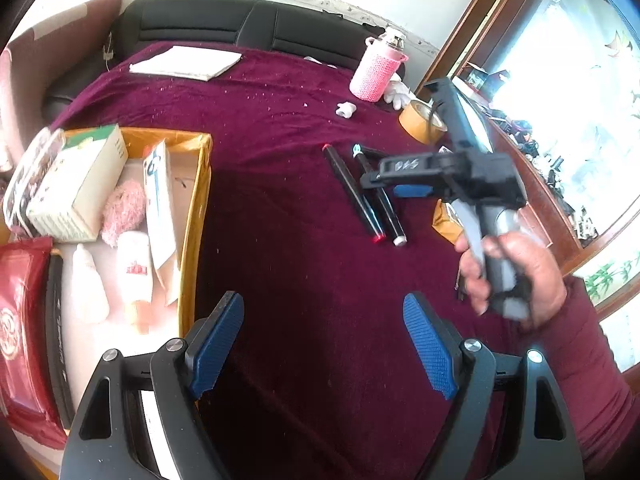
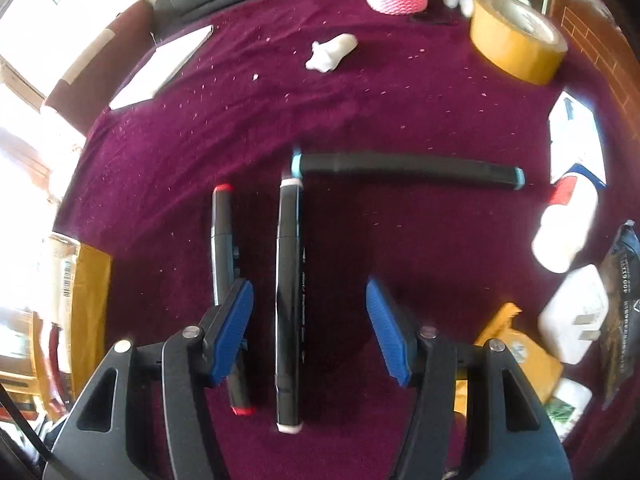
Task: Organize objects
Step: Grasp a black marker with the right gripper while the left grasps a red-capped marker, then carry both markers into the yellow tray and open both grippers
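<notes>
Three black markers lie on the maroon cloth. In the right wrist view the white-capped marker (image 2: 289, 300) runs lengthwise between the fingers of my right gripper (image 2: 310, 300), which is open and does not touch it. The red-capped marker (image 2: 222, 240) lies just outside, partly under the left finger. The blue-capped marker (image 2: 408, 170) lies crosswise beyond them. In the left wrist view my left gripper (image 1: 324, 320) stands open over bare cloth, beside a yellow-rimmed box (image 1: 200, 200). A hand holds the right gripper (image 1: 384, 184) over the markers (image 1: 352, 196).
The box holds a carton, tubes, a pink fluffy item and a bottle. A tape roll (image 2: 516, 40), a pink knitted bottle (image 1: 376, 72), a small white lump (image 2: 332, 54) and a white pad (image 1: 188, 62) lie farther back. A white bottle (image 2: 564, 232) and charger (image 2: 572, 316) lie right.
</notes>
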`<state>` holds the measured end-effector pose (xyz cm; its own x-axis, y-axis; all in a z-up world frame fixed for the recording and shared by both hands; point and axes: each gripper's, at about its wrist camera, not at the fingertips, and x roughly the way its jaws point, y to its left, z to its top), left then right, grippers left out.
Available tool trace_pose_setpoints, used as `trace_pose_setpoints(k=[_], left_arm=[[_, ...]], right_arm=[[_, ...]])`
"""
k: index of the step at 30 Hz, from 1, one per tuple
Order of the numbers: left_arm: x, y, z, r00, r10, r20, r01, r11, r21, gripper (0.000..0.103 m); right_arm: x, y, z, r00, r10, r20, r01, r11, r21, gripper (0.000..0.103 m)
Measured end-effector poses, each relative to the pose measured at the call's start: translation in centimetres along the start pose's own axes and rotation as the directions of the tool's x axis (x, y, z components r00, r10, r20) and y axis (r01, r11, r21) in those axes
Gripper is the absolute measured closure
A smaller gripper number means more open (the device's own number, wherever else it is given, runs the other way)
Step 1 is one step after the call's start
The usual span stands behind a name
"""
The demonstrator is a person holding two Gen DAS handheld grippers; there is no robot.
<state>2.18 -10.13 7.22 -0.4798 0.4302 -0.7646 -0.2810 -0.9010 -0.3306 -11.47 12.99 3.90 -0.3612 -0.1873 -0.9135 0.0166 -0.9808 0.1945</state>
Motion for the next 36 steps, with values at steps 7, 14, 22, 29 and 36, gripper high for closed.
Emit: trace_pose_setpoints(k=[7, 14, 22, 29, 36], left_arm=[[2.4, -1.6, 3.0, 0.996, 0.085, -0.003, -0.085, 0.996, 0.027, 0.026], [8.2, -3.6, 6.5, 0.991, 0.127, -0.034, -0.126, 0.992, 0.030, 0.026], [15.3, -5.7, 8.7, 0.969, 0.245, -0.035, -0.240, 0.964, 0.112, 0.026], [17.3, -7.2, 8.1, 0.952, 0.306, 0.018, -0.303, 0.931, 0.203, 0.044], [15.0, -8.5, 6.9, 0.972, 0.234, -0.020, -0.225, 0.950, 0.215, 0.092]], right_arm=[[-1.3, -1.1, -2.4, 0.990, -0.131, 0.055, 0.131, 0.991, 0.007, 0.089], [-3.5, -5.0, -7.1, 0.993, 0.003, 0.118, -0.017, 0.992, 0.121, 0.090], [-3.3, -8.7, -8.4, 0.947, 0.241, 0.214, -0.286, 0.935, 0.209, 0.091], [-3.8, -7.6, -8.8, 0.956, 0.194, 0.220, -0.233, 0.958, 0.169, 0.092], [-3.6, -6.9, -8.8, 0.962, 0.148, 0.229, -0.181, 0.975, 0.130, 0.091]])
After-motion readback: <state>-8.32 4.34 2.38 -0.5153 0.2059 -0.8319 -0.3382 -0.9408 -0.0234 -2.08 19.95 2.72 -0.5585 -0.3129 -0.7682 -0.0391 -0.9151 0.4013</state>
